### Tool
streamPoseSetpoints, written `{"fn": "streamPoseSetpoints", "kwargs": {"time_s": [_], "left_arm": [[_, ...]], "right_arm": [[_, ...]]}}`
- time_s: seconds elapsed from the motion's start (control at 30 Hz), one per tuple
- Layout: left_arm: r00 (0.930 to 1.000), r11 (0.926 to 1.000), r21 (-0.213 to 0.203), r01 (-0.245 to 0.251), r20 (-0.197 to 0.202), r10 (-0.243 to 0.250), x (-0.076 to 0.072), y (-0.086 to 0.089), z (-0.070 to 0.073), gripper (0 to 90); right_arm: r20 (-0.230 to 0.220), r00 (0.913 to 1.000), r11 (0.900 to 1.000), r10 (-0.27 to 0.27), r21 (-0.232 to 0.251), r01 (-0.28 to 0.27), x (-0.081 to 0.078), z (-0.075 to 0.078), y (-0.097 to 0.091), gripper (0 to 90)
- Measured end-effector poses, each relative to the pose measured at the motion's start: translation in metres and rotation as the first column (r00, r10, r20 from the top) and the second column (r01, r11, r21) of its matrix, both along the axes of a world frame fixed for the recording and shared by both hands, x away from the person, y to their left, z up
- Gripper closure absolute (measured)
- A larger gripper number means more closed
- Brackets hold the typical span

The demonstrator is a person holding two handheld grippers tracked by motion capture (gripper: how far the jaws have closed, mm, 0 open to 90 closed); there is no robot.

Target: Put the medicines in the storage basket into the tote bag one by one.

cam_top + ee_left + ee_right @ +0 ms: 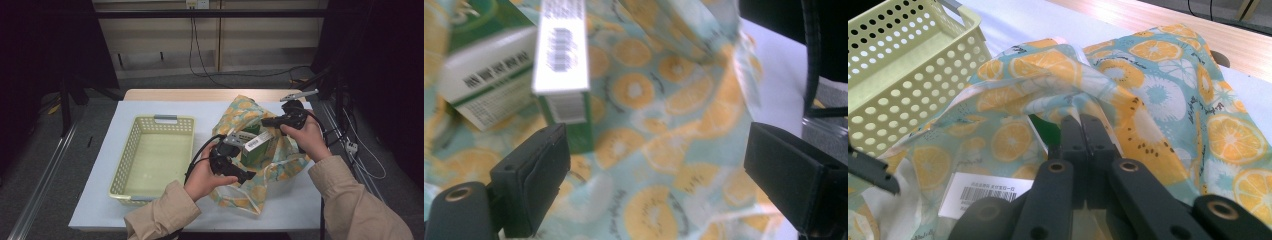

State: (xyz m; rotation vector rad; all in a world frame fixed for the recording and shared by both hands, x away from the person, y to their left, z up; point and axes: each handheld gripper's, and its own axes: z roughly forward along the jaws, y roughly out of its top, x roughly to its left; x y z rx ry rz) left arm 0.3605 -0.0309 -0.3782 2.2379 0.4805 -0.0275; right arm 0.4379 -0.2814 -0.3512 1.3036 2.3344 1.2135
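From the high view, the left gripper (246, 176) sits at the near edge of an orange-print fabric bag (243, 112), beside the yellow perforated basket (187, 121); a green-and-white box (258, 142) rises from the bag's mouth. The right gripper (266, 121) pinches the bag's far rim.

In the left gripper view, the jaws stand wide with nothing between them, the box (562, 60) just beyond.

In the right gripper view, the jaws are clamped on the fabric (1158, 115).

Printed cloth bag (250, 112), glossy cardboard box (257, 141), perforated plastic basket (131, 150)
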Motion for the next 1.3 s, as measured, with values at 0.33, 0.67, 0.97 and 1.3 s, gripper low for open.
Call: {"fn": "streamPoseSetpoints", "kwargs": {"time_s": [0.33,0.67,0.97,1.3], "left_arm": [[0.9997,0.9996,0.025,-0.011,-0.020,0.012,-0.009,0.004,-0.021,11.0],[0.9989,0.9977,0.063,0.025,-0.041,-0.023,-0.012,-0.001,-0.040,12.2],[0.9989,0.9961,0.083,0.028,-0.041,-0.025,-0.012,-0.004,-0.052,25.3],[0.9984,0.9953,0.097,0.012,-0.056,-0.007,-0.008,-0.004,-0.059,69.0]], "right_arm": [[0.000,1.0000,1.0000,-0.002,-0.002,0.002,-0.001,0.002,0.000,90.0],[0.000,1.0000,1.0000,-0.004,0.001,0.004,-0.001,0.002,0.000,90.0],[0.005,1.0000,1.0000,0.001,0.006,-0.001,-0.001,0.002,0.000,90.0],[0.009,1.0000,1.0000,0.004,0.009,-0.004,-0.003,0.003,0.000,90.0]]}}
